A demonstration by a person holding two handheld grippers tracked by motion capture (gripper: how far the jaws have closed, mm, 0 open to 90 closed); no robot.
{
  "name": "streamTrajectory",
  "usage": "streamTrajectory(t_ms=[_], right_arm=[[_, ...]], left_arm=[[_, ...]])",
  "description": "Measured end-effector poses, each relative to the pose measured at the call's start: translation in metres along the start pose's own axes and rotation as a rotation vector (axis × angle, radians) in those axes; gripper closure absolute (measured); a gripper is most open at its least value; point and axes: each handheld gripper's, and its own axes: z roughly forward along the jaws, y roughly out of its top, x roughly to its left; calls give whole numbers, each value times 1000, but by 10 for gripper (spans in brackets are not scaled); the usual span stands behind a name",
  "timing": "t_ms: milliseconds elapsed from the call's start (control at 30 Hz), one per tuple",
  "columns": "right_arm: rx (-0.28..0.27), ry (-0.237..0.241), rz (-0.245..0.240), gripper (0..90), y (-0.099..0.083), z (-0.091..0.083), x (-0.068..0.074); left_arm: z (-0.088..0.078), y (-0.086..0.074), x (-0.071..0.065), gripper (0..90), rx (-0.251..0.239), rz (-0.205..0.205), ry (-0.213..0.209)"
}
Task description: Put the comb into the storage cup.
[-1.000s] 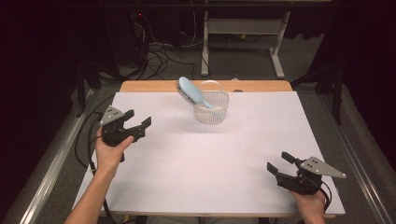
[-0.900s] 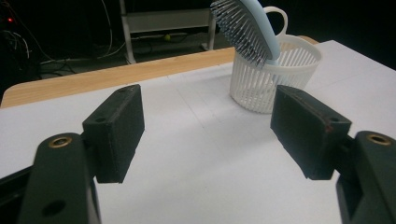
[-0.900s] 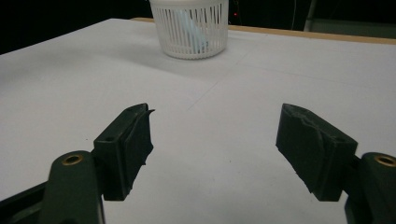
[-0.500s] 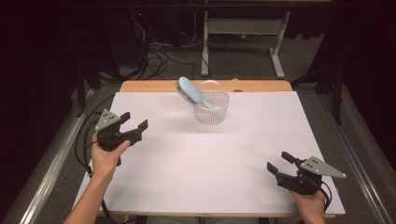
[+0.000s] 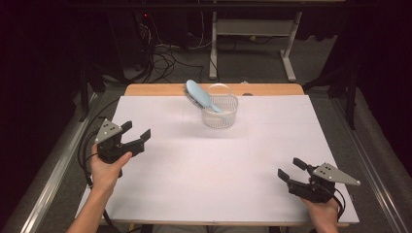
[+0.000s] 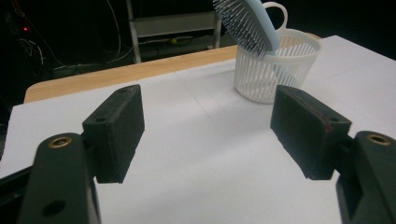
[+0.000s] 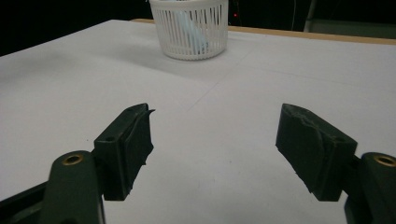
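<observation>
Now we work with both claws open and empty: the left gripper [image 5: 137, 137] at mid-left, the right gripper [image 5: 290, 171] at lower right. Our hairbrush [image 5: 200, 96] leans in the basket [image 5: 221, 116] at upper centre; we should close on its exposed head squarely.

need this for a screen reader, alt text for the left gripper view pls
Two black jaws of the left gripper stand open with nothing between them above a white table. Beyond them stands a white slotted plastic basket with a light blue bristled hairbrush leaning out of it.
</observation>
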Motion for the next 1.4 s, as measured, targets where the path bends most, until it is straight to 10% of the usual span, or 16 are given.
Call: streamTrajectory(t_ms=[1400], right_arm=[[1,-3,0,273,0,0,0]], left_arm=[[-20,-31,7,269,-10,-29,24]])
